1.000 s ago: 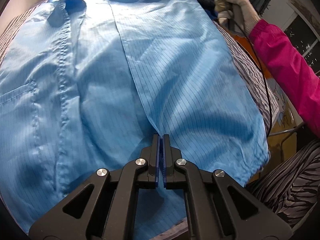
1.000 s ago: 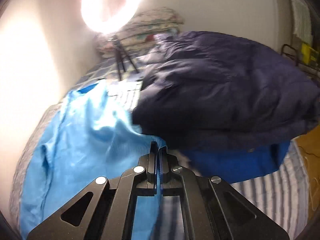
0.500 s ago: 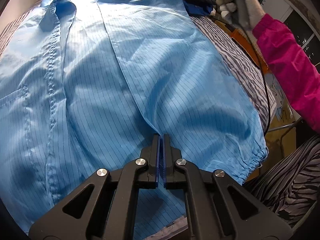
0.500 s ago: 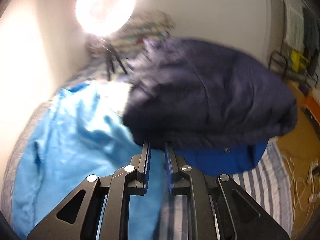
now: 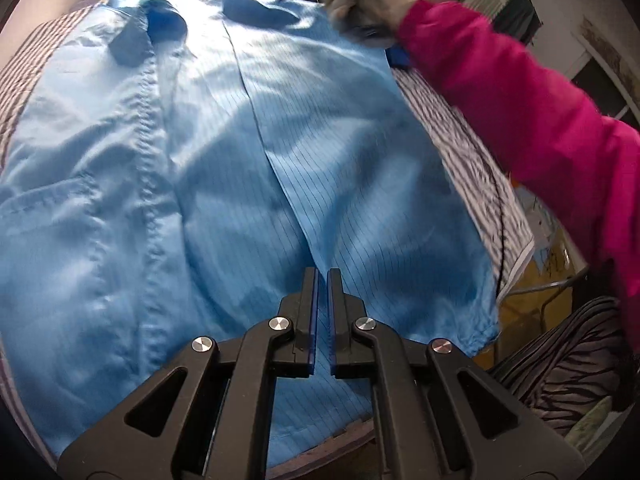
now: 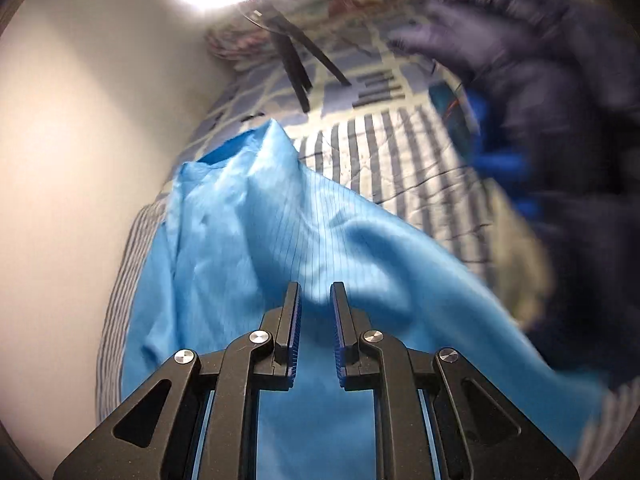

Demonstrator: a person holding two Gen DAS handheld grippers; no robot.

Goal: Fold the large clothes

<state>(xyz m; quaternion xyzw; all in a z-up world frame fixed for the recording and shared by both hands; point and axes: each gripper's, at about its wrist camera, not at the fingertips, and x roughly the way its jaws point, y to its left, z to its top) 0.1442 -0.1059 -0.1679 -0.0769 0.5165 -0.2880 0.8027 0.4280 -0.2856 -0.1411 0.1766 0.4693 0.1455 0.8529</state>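
Holding the shirt (image 5: 248,184), spread on the bed (image 6: 400,152), by its folded edge in my closed left gripper (image 5: 321,276); right gripper (image 6: 316,292), slightly parted, empty. Tugging may undo the fold.

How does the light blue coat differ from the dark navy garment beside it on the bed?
The light blue coat is thin and pinstriped; the dark navy garment looks thick and bulky. The coat lies spread out, collar showing; the navy garment sits bunched in a heap. Both rest on the striped bedding.
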